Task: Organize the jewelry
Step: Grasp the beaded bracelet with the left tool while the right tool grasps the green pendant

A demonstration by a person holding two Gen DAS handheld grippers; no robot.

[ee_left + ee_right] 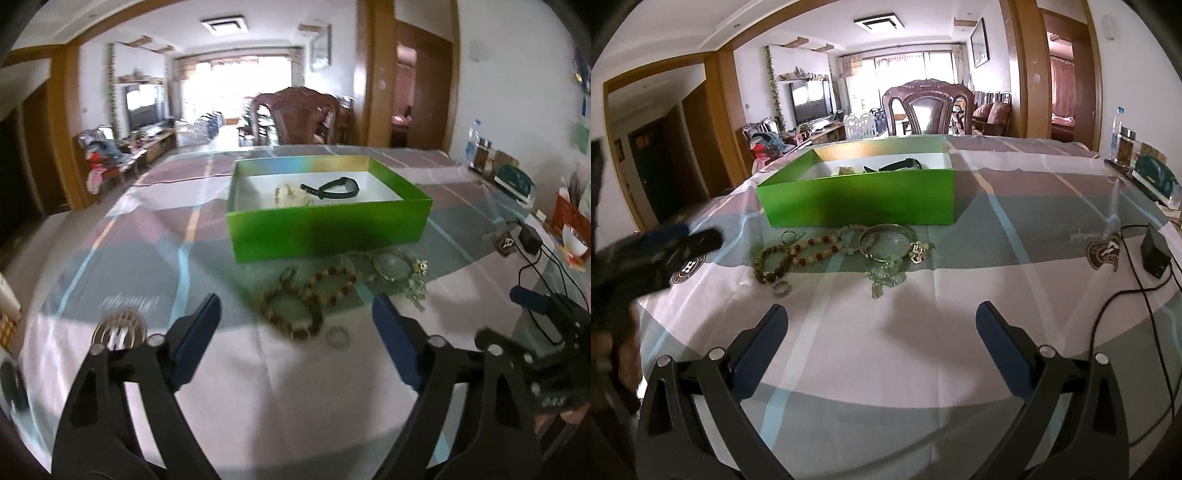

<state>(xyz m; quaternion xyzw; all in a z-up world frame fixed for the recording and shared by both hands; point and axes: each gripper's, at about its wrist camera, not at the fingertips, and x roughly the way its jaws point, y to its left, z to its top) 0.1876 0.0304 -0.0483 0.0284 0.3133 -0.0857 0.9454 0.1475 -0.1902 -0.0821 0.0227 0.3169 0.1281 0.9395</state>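
Note:
A green box (325,229) (857,199) stands open on the checked tablecloth; inside lie a black watch (332,186) (897,165) and a cream-coloured piece (291,195). In front of the box lies loose jewelry: brown bead bracelets (291,314) (768,264), a silver bangle (391,264) (886,240), a small ring (338,336) (781,288) and a pale green charm piece (886,277). My left gripper (297,297) hovers open just short of the bead bracelets, holding nothing. My right gripper (882,306) is open and empty, nearer than the charm piece.
A black power adapter (1154,254) with trailing cables lies at the right of the table. A bottle and boxes (1152,173) crowd the far right edge. A wooden chair (927,107) stands behind the table. Each gripper shows at the edge of the other's view.

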